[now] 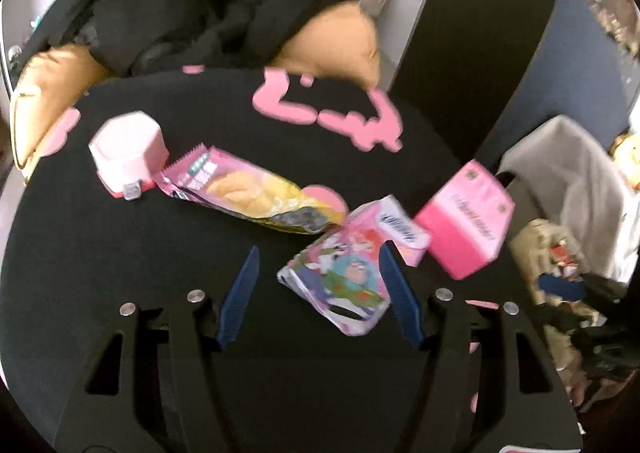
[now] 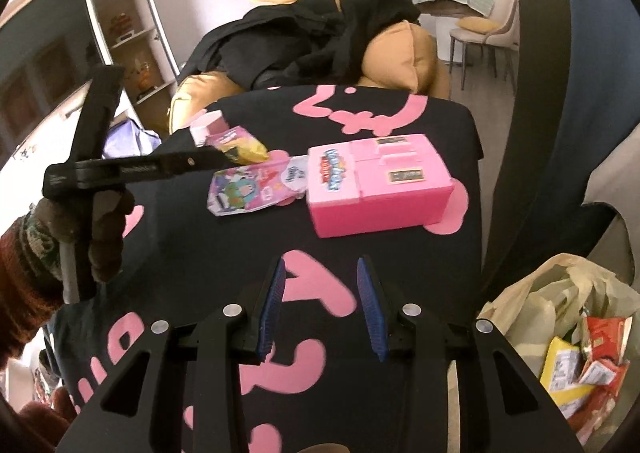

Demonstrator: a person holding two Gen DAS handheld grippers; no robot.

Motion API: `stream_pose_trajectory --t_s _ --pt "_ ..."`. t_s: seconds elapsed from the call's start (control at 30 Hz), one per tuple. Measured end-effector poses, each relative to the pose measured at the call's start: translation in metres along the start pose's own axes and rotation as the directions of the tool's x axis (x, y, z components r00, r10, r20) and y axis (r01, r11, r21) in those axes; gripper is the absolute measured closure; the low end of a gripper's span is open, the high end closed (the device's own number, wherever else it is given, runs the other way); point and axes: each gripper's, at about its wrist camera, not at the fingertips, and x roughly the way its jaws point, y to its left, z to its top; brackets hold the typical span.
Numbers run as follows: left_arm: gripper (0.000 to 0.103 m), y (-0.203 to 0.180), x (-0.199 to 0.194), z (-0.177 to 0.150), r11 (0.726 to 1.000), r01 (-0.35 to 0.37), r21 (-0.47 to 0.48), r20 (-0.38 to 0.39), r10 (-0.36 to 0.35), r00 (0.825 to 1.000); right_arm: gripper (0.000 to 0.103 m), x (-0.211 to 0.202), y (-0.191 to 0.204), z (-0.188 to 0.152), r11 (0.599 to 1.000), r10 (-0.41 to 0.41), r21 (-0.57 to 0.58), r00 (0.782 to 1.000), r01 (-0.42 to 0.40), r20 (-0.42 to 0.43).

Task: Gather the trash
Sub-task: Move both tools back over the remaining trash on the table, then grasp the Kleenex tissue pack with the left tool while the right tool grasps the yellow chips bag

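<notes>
- Left gripper (image 1: pixel 318 285): jaws standing apart, nothing pressed between the blue pads; it is hovering over the black cloth (image 1: pixel 120 333) with pink lettering that is covering the table.
- Cartoon-print wrapper (image 1: pixel 340 281): lying flat on the cloth, partly between the left fingers; the right-hand pad is overlapping its upper edge in the left wrist view, contact not determinable.
- Right gripper (image 2: pixel 322 305): jaws apart with a moderate gap, holding nothing, pointing down at the cloth short of the items.
- A gloved hand (image 2: pixel 104 229) is gripping the left tool's handle, showing at the left of the right wrist view.
- Trash bag (image 2: pixel 560 313): sitting off the table's right edge, mouth open, already containing red and yellow wrappers.
- Pink toy box (image 2: pixel 376 189): resting on the cloth just beside the cartoon-print wrapper, on its right, well ahead of the right gripper.
- Yellow-and-pink snack packet (image 1: pixel 248 193): lying beyond the cartoon-print wrapper, running diagonally, its near end close to that wrapper's corner.
- Small pink container (image 1: pixel 128 153): standing at the packet's far end, touching or nearly so.
- Tan sofa cushions (image 1: pixel 344 41) with dark clothing (image 1: pixel 200 13) heaped on them are sitting behind the table.
- Left wrist view is motion-blurred; small print unreadable.
</notes>
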Motion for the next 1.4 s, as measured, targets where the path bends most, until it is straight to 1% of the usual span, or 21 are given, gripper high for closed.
stream_pose_trajectory --t_s 0.1,0.17,0.2,0.23,0.27,0.33,0.43,0.47,0.5,0.57,0.63,0.67,0.73,0.83,0.9,1.03,1.13,1.17,1.23,1.3,1.4 --pt "0.044 0.001 0.019 0.001 1.0 -0.023 0.004 -0.049 0.023 0.999 0.067 -0.001 -0.009 0.005 1.0 -0.016 0.009 1.0 0.016 0.012" --pt "0.059 -0.001 0.025 -0.001 1.0 -0.005 0.007 -0.067 0.005 0.998 0.067 -0.003 -0.011 0.01 1.0 -0.027 0.0 0.999 0.027 0.024" --pt "0.065 -0.003 0.025 -0.003 1.0 -0.015 0.016 -0.059 0.016 0.998 0.067 -0.003 -0.011 0.014 0.999 -0.034 -0.009 0.999 0.035 0.03" --pt "0.082 -0.004 0.025 -0.004 0.999 -0.028 0.027 -0.06 0.03 0.998 0.067 -0.003 -0.012 0.018 0.999 -0.04 -0.018 0.999 0.041 0.037" --pt "0.084 -0.004 0.023 -0.007 0.999 -0.033 0.019 -0.071 0.034 0.997 0.067 -0.002 -0.01 0.024 0.999 -0.042 -0.031 0.998 0.044 0.044" --pt "0.085 0.001 0.014 -0.013 1.0 -0.009 -0.012 -0.076 0.008 0.997 0.067 0.003 -0.006 0.034 0.999 -0.031 -0.041 0.999 0.032 0.041" --pt "0.085 0.01 -0.01 -0.026 0.999 -0.023 -0.024 -0.05 0.022 0.999 0.066 0.017 0.008 0.053 0.997 0.02 -0.074 0.999 -0.018 0.026" --pt "0.085 0.016 -0.019 -0.031 0.999 -0.033 -0.033 -0.039 0.032 0.999 0.063 0.024 0.016 0.061 0.995 0.04 -0.097 0.999 -0.039 0.016" --pt "0.085 0.028 -0.033 -0.039 0.997 -0.045 -0.058 -0.028 0.043 0.999 0.054 0.032 0.025 0.069 0.992 0.059 -0.116 0.998 -0.058 0.008" --pt "0.085 0.047 -0.05 -0.048 0.993 -0.066 -0.101 -0.022 0.064 0.998 0.05 0.047 0.042 0.081 0.984 0.105 -0.143 0.994 -0.105 -0.008" --pt "0.085 0.074 -0.069 -0.062 0.979 -0.127 -0.158 -0.022 0.125 0.992 0.05 0.07 0.061 0.095 0.973 0.151 -0.167 0.988 -0.156 -0.041" --pt "0.085 0.091 -0.079 -0.071 0.967 -0.166 -0.196 -0.023 0.164 0.986 0.05 0.081 0.07 0.101 0.968 0.166 -0.18 0.985 -0.174 -0.055" --pt "0.085 0.115 -0.094 -0.083 0.942 -0.212 -0.26 -0.026 0.212 0.977 0.05 0.1 0.084 0.111 0.962 0.177 -0.197 0.981 -0.189 -0.075" --pt "0.085 0.145 -0.116 -0.101 0.906 -0.238 -0.351 -0.015 0.248 0.969 0.05 0.145 0.1 0.131 0.955 0.21 -0.186 0.97 -0.23 -0.122" --pt "0.085 0.153 -0.123 -0.108 0.9 -0.219 -0.378 -0.003 0.236 0.972 0.05 0.168 0.103 0.14 0.958 0.21 -0.167 0.967 -0.233 -0.142" --pt "0.078 0.159 -0.133 -0.117 0.901 -0.17 -0.4 0.027 0.196 0.98 0.05 0.209 0.104 0.15 0.967 0.178 -0.143 0.961 -0.21 -0.211" --pt "0.073 0.163 -0.138 -0.12 0.899 -0.149 -0.411 0.052 0.186 0.981 0.048 0.219 0.102 0.147 0.97 0.196 -0.094 0.949 -0.225 -0.246" --pt "0.072 0.165 -0.139 -0.12 0.898 -0.143 -0.417 0.059 0.183 0.981 0.048 0.217 0.103 0.146 0.971 0.197 -0.091 0.952 -0.223 -0.236" --pt "0.071 0.167 -0.141 -0.12 0.894 -0.136 -0.428 0.07 0.183 0.981 0.044 0.214 0.11 0.141 0.97 0.182 -0.116 0.954 -0.214 -0.24" --pt "0.07 0.17 -0.142 -0.119 0.892 -0.127 -0.434 0.083 0.18 0.98 0.037 0.214 0.117 0.138 0.967 0.155 -0.16 0.956 -0.198 -0.249" --pt "0.07 0.17 -0.143 -0.12 0.891 -0.123 -0.437 0.089 0.178 0.98 0.03 0.217 0.133 0.133 0.954 0.09 -0.255 0.959 -0.16 -0.268"
